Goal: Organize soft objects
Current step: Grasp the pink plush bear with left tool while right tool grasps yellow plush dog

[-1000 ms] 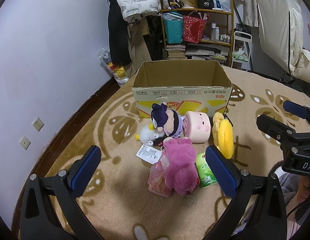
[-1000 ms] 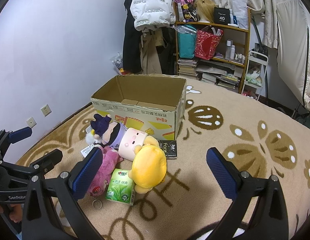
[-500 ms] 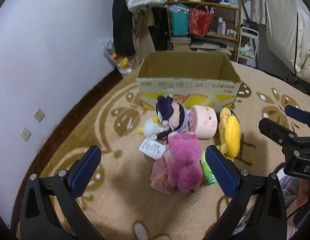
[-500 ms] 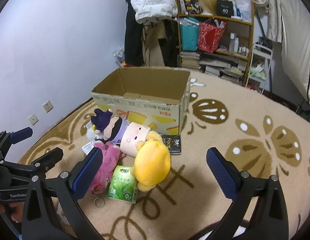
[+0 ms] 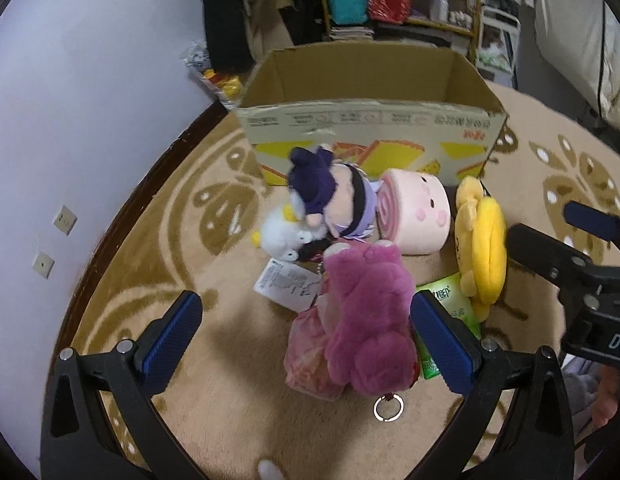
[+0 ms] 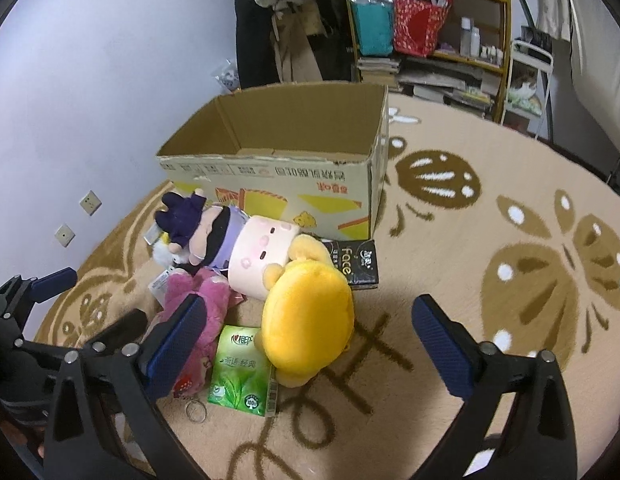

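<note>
Soft toys lie on the rug in front of an open cardboard box (image 5: 370,128) (image 6: 270,168). A magenta plush bear (image 5: 370,320) (image 6: 198,308) lies nearest, on a pink plastic bag (image 5: 306,348). Behind it are a purple-haired doll (image 5: 334,200) (image 6: 202,228), a small white plush (image 5: 282,236), a pink roll plush (image 5: 414,216) (image 6: 262,256) and a yellow plush (image 5: 482,248) (image 6: 310,320). My left gripper (image 5: 306,336) is open above the bear. My right gripper (image 6: 310,340) is open above the yellow plush.
A green tissue pack (image 6: 242,368) (image 5: 450,300), a black "Face" pack (image 6: 354,264), a paper tag (image 5: 286,284) and a key ring (image 5: 388,408) lie among the toys. Shelves (image 6: 430,32) and hanging coats (image 6: 290,20) stand behind the box. A wall (image 5: 90,100) runs along the left.
Both grippers have moved forward and down toward the toys, which now look larger. The toys and box have not moved. Both grippers stay open.
</note>
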Action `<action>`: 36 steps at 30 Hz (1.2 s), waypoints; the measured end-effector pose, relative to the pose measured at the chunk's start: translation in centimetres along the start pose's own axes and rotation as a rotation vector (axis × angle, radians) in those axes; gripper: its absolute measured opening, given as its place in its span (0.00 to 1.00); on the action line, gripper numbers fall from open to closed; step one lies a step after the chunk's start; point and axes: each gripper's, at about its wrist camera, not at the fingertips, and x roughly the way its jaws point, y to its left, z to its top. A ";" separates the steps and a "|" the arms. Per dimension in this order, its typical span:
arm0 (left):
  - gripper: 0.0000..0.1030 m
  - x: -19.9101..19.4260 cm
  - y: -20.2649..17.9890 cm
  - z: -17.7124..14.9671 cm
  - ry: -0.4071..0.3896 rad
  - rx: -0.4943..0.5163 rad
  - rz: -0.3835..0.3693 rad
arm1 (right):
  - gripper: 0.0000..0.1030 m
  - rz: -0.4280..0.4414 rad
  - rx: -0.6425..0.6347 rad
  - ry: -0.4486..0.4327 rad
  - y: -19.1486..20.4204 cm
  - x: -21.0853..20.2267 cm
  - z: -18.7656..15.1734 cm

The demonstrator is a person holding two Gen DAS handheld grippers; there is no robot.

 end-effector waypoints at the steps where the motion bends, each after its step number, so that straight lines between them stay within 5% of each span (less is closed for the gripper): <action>1: 1.00 0.3 -0.5 0.1 0.002 0.020 0.004 | 0.96 0.003 0.004 0.013 0.0 0.4 0.0; 15: 1.00 5.1 -4.1 0.2 0.076 0.163 0.005 | 0.83 0.014 0.055 0.109 -0.5 5.0 0.0; 23: 1.00 5.8 -4.1 0.4 0.075 0.150 -0.007 | 0.82 0.023 0.099 0.132 -1.2 6.5 0.1; 31: 0.66 6.4 -2.9 0.3 0.119 0.086 -0.093 | 0.82 0.021 0.124 0.156 -1.4 7.4 -0.1; 36: 0.60 6.3 -3.5 0.3 0.118 0.106 -0.098 | 0.82 -0.007 0.096 0.155 -1.0 7.6 -0.1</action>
